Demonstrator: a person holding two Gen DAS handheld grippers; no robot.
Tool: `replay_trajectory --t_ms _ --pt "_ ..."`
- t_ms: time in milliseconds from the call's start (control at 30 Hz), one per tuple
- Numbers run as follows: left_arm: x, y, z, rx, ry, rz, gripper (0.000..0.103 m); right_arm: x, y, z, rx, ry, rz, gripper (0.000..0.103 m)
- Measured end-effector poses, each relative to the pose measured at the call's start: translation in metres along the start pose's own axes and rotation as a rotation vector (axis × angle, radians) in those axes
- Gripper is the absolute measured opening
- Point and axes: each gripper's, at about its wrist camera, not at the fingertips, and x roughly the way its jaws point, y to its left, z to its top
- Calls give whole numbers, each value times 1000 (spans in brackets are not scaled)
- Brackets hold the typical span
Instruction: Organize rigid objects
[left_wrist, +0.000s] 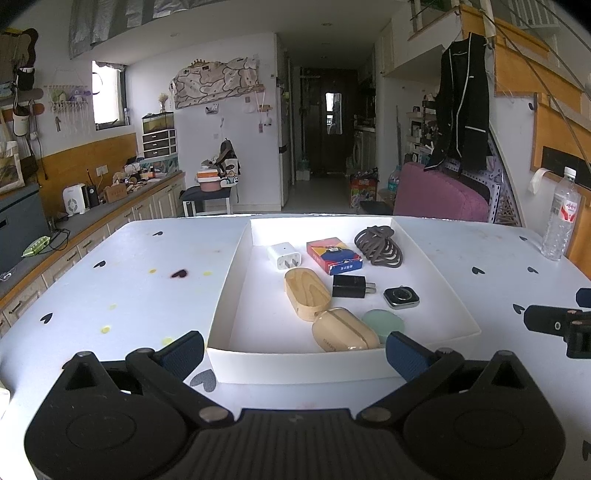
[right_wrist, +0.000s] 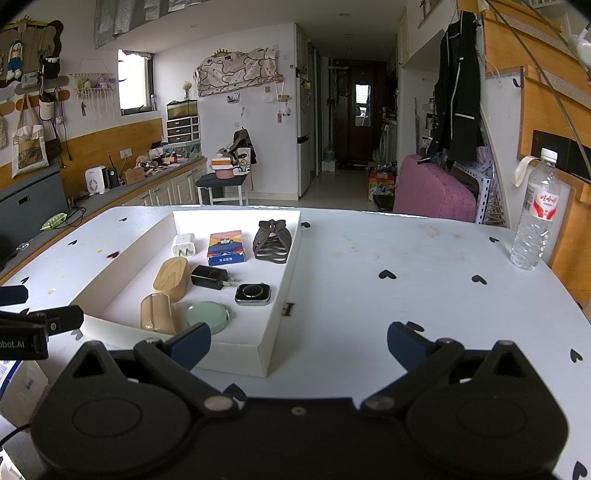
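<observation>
Tray (left_wrist: 229, 288) sits mid-table (left_wrist: 110, 266), all items in it. Back row: charger (left_wrist: 283, 255), card box (left_wrist: 334, 255), hair claw (left_wrist: 379, 246). Middle: wooden case (left_wrist: 306, 293), plug adapter (left_wrist: 351, 286), watch (left_wrist: 400, 297). Front: earbud case (left_wrist: 343, 334), round disc (left_wrist: 384, 322). Bottle (left_wrist: 561, 214) far right.

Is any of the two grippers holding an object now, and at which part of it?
Nothing is held. The left gripper and the right gripper are both open and empty; all objects lie in the white tray.
</observation>
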Motion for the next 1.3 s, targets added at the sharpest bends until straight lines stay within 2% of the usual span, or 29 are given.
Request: replay_trajectory --t_ms 1300 --pt "0 0 -1 0 3 1 103 -3 -2 -1 -3 1 -3 103"
